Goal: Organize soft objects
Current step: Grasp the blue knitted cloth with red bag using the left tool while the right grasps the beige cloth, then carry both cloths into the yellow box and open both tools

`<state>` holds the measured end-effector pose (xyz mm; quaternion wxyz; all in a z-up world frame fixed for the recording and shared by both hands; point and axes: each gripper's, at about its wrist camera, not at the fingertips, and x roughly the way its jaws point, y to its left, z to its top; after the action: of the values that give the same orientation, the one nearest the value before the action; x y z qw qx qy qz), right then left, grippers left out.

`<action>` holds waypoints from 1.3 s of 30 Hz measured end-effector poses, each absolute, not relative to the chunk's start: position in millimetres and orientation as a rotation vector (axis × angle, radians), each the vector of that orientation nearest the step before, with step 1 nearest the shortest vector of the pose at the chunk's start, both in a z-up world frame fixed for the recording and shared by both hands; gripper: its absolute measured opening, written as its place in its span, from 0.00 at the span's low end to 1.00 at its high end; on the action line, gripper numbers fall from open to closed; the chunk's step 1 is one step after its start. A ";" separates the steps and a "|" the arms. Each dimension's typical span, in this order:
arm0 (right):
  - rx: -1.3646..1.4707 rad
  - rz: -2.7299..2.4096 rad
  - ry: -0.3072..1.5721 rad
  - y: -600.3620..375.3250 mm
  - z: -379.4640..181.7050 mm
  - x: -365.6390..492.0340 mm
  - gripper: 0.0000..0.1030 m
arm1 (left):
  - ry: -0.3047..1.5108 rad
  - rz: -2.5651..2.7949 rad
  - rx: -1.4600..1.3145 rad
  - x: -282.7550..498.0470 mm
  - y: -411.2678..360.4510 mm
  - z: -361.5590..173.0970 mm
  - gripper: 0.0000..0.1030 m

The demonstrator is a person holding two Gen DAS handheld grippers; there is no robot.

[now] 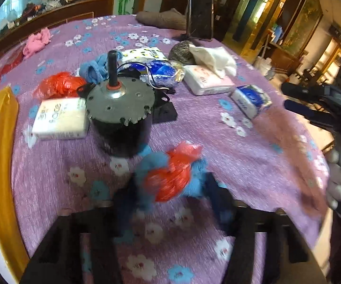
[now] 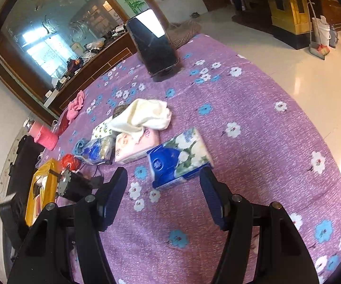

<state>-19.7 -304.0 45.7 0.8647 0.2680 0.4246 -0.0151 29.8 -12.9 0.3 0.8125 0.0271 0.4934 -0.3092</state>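
In the left wrist view my left gripper is blurred near the bottom. A bundle of red plastic bag and blue cloth fills the gap, and both fingers touch its sides on the purple flowered tablecloth. My right gripper stands open over the cloth. A blue floral tissue pack lies just ahead of its tips, untouched. That gripper and the gloved hand holding it show at the right edge of the left wrist view.
A black motor stands just behind the bundle, with a white tissue pack, another red bag and a pink pack around it. A yellow box sits at the left edge. A phone on a stand is far back.
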 end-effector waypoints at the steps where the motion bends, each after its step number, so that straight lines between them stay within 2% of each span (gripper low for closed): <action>1: 0.561 -0.043 0.889 -308.2 45.6 -19.1 0.60 | 1.056 -0.666 0.029 32.0 -6.9 0.2 0.47; 10: 0.557 -0.056 0.917 -317.2 42.4 9.5 0.60 | 1.047 -0.697 -0.114 18.7 39.9 13.6 0.48; 18: 0.501 -0.034 0.978 -300.0 41.4 87.4 0.60 | 1.090 -0.675 -0.135 24.8 37.8 -0.6 0.51; 22: 0.451 -0.048 1.040 -282.8 26.4 113.8 0.60 | 1.075 -0.664 -0.129 26.9 31.2 -3.6 0.56; 24: 0.427 -0.049 1.059 -275.8 19.8 118.3 0.60 | 1.061 -0.655 -0.108 24.3 28.5 -3.9 0.55; 25: 0.408 -0.052 1.064 -271.8 17.3 117.6 0.53 | 1.058 -0.650 -0.103 23.8 27.9 -3.6 0.52; 26: 0.394 -0.057 1.058 -270.4 18.0 116.4 0.44 | 1.055 -0.646 -0.098 22.9 28.5 -3.5 0.45; 27: 0.386 -0.059 1.044 -269.7 20.0 114.4 0.24 | 1.057 -0.650 -0.108 22.9 30.9 -3.7 0.44; 31: 0.369 -0.042 0.999 -269.2 36.2 97.8 0.16 | 1.042 -0.656 -0.168 19.2 43.7 2.1 0.41; 39: 0.388 0.052 0.915 -247.8 82.4 63.2 0.16 | 0.975 -0.661 -0.316 -1.0 100.7 33.3 0.41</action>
<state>63.2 -247.8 82.4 0.8788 0.1860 0.4388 0.0248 -1.0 100.7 33.3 0.8199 -0.1483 0.4577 -0.3103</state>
